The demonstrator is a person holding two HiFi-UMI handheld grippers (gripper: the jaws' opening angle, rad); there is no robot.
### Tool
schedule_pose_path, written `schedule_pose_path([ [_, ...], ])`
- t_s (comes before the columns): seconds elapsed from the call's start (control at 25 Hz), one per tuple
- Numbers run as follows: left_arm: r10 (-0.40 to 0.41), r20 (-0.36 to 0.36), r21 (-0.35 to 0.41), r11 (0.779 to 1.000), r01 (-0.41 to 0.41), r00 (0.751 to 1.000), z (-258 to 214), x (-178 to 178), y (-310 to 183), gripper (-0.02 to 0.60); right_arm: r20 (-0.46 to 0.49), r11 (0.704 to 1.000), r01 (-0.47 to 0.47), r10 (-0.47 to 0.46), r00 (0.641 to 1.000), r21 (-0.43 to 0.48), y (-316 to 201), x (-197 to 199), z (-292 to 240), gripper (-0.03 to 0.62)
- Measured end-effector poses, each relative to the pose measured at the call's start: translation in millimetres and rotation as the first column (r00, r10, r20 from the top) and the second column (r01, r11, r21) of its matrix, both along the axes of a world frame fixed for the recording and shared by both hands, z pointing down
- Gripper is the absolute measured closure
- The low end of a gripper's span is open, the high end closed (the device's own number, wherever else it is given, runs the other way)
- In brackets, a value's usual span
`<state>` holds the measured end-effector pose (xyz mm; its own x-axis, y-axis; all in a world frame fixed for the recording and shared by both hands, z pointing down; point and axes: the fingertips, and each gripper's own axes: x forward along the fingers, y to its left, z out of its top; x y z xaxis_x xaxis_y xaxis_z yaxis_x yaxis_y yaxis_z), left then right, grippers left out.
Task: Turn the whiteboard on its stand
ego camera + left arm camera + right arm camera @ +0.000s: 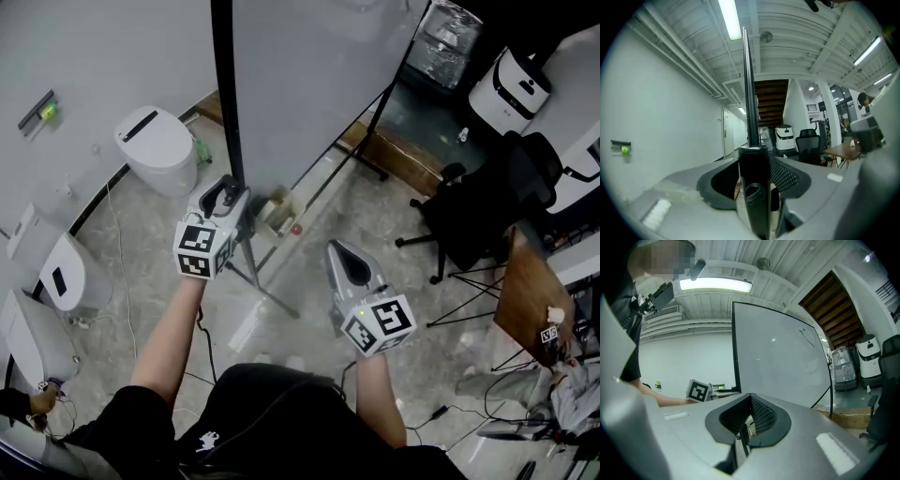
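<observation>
The whiteboard stands on its stand, its grey face tilted away. Its black side frame runs down to my left gripper. In the left gripper view the black frame bar rises between the jaws of the left gripper, which are shut on it; the pads touch both its sides. My right gripper hangs lower right, apart from the board, jaws together and empty. The right gripper view shows the right gripper pointing at the whiteboard's face and edge.
The stand's legs spread over the floor below the board. A white toilet-like unit sits at left, a black office chair and a wooden table at right. A white machine stands far right. Cables trail across the floor.
</observation>
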<state>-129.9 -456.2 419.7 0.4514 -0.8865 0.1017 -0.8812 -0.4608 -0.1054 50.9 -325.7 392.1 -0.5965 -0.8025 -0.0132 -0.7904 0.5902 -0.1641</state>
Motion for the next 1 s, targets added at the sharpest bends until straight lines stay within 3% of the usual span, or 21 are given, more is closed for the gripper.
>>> schedule_pose_path([
  [0.16,0.005,-0.003,-0.011,1.0,-0.005,1.0,-0.8,0.8,-5.7,0.334,-0.001,1.0,-0.006,0.006,1.0,-0.002,1.6,-1.6,1.8,0.585],
  [0.4,0.015,-0.025,-0.028,0.999,-0.016,1.0,3.1,2.4,-6.7,0.375,-0.003,1.0,-0.02,0.02,1.0,-0.008,10.3,-0.1,4.3,0.585],
  [1.0,0.017,-0.049,-0.039,0.999,-0.019,0.999,2.7,-1.9,-2.4,0.382,0.004,0.999,-0.051,0.051,0.999,-0.008,27.5,5.6,1.1,0.585],
])
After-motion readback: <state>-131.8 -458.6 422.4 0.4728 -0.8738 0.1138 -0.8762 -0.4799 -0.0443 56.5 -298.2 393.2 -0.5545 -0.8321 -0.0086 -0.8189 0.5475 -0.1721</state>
